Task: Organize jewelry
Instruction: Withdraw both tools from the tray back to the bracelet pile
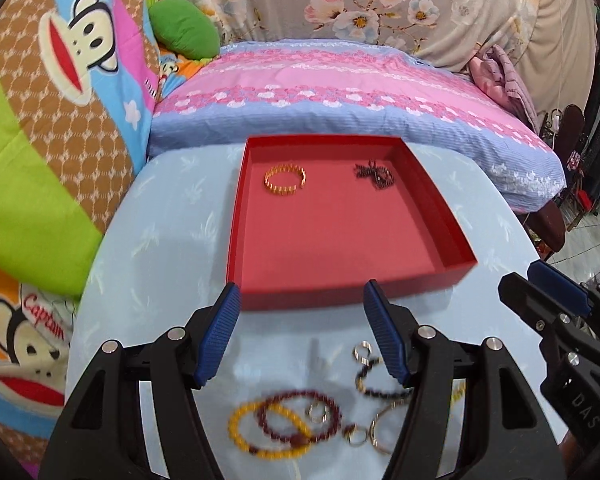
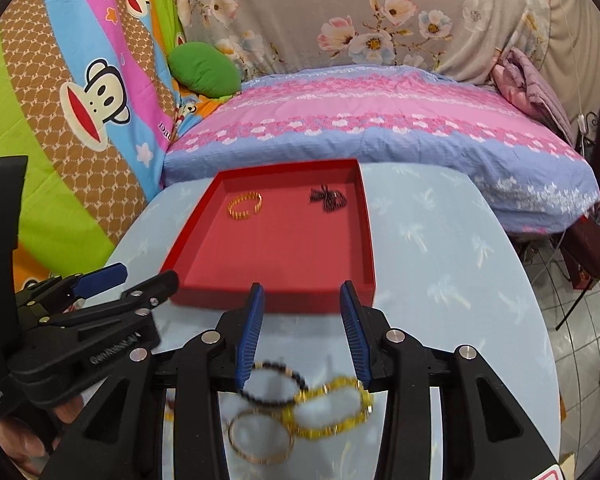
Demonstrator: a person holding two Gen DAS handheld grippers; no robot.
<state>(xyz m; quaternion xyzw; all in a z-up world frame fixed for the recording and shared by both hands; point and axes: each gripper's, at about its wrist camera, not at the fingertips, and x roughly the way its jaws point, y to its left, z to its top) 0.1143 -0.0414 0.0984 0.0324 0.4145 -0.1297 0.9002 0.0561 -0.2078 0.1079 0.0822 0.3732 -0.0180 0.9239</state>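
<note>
Both hand-held grippers hover over the worktop's (image 1: 172, 216) near edge, jaws spread wide, holding nothing. The left hand-held gripper (image 1: 302, 312) has loose beaded bracelets (image 1: 288, 426) and rings below it; the right hand-held gripper (image 2: 302, 312) hangs over a yellow bracelet (image 2: 332, 408). Ahead, the shallow, straight-walled red tray (image 1: 340, 236) holds a gold bangle (image 1: 285, 179) and a dark chain (image 1: 375, 176), its near floor bare.

Red tray (image 1: 236, 220) ahead of the blue-padded black left gripper (image 1: 300, 332), gold bracelet (image 1: 285, 179) and dark chain (image 1: 375, 176) inside, pale blue leaf-print tablecloth (image 1: 172, 240), yellow (image 1: 256, 428) and maroon bead bracelets (image 1: 300, 416) beneath its fingers, pink-and-lilac floral bedding (image 1: 340, 92) beyond.
</note>
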